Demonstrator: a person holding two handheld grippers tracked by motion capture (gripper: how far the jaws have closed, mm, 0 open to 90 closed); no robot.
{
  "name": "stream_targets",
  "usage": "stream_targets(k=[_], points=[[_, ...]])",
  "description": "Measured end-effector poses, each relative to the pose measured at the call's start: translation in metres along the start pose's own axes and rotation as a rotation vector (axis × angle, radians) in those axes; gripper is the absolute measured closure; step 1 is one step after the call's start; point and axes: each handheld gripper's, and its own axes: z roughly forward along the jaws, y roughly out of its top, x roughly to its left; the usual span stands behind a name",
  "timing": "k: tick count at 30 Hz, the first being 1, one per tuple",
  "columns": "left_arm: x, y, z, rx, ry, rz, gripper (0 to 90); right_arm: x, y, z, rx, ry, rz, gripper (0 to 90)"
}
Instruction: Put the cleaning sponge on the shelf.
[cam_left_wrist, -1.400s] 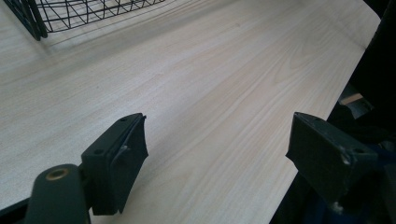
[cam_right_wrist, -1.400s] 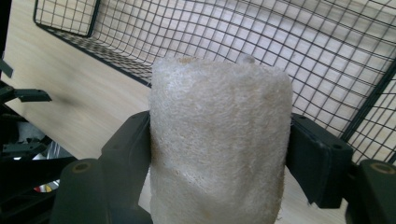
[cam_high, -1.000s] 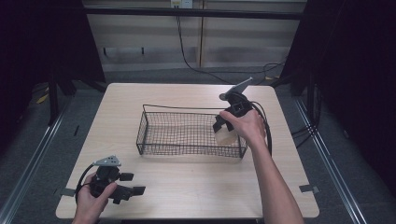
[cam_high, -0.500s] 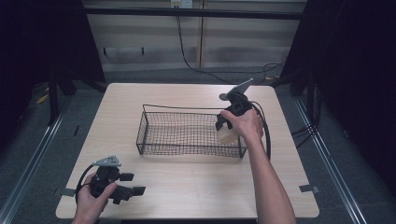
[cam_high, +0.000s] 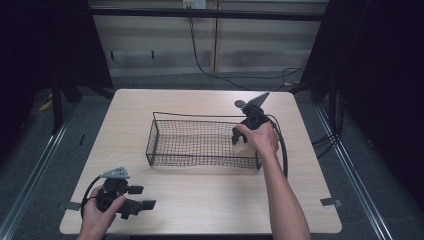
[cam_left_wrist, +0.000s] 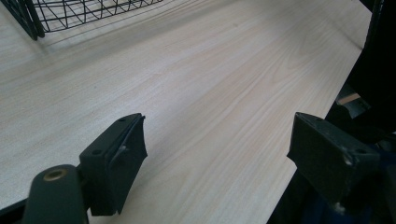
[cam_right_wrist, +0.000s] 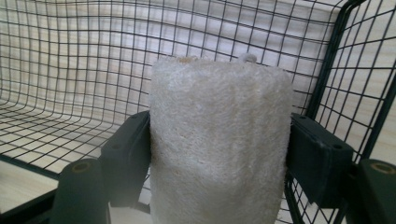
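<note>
A black wire basket (cam_high: 200, 142) stands in the middle of the wooden table (cam_high: 200, 200). My right gripper (cam_high: 242, 142) reaches down into its right end, shut on a pale, fibrous loofah sponge (cam_right_wrist: 219, 140) pinched between both jaws. Wire mesh (cam_right_wrist: 70, 70) surrounds the sponge, with the basket's corner post at the right. My left gripper (cam_high: 139, 203) rests on the table near the front left corner, held by a hand, open with nothing between its fingers (cam_left_wrist: 116, 158). Bare wood lies between them and the basket's corner (cam_left_wrist: 28, 18) is at the top left.
Cables trail from both grippers across the table. The table's right edge and front edge are close to the hands. Dark floor and metal rails surround the table, with a panelled wall behind.
My right gripper has sunk with the sponge into the basket's right end. The left gripper has not moved.
</note>
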Motion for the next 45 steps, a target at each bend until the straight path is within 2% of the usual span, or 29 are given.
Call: stream_targets(k=[2, 7, 22, 26, 30, 34, 36, 44, 45], points=[[0.000, 0.000, 0.000, 0.005, 0.003, 0.005, 18.5, 0.000, 0.000, 0.001, 0.012, -0.003, 0.020, 28.2], [0.000, 0.000, 0.000, 0.002, 0.001, 0.001, 18.5, -0.003, -0.002, 0.008, 0.011, -0.028, 0.018, 28.2], [0.000, 0.000, 0.000, 0.001, 0.004, 0.001, 18.5, -0.002, -0.005, 0.026, 0.043, -0.060, 0.048, 28.1], [0.000, 0.000, 0.000, 0.001, 0.008, -0.002, 18.5, -0.001, -0.005, 0.028, 0.037, -0.078, 0.055, 28.1], [0.000, 0.000, 0.000, 0.001, 0.009, -0.002, 18.5, -0.001, -0.006, 0.028, 0.038, -0.075, 0.062, 28.0], [0.000, 0.000, 0.000, 0.003, 0.005, -0.001, 18.5, -0.002, -0.006, 0.030, 0.050, -0.107, 0.070, 28.0], [0.000, 0.000, 0.000, 0.001, 0.008, 0.000, 18.5, -0.002, -0.006, 0.031, 0.047, -0.107, 0.081, 27.9], [0.000, 0.000, -0.001, 0.002, 0.006, 0.000, 18.5, 0.000, -0.006, 0.032, 0.056, -0.124, 0.073, 27.6], [0.000, -0.001, -0.001, -0.002, 0.006, -0.004, 18.5, 0.001, -0.005, 0.033, 0.059, -0.127, 0.057, 27.3]])
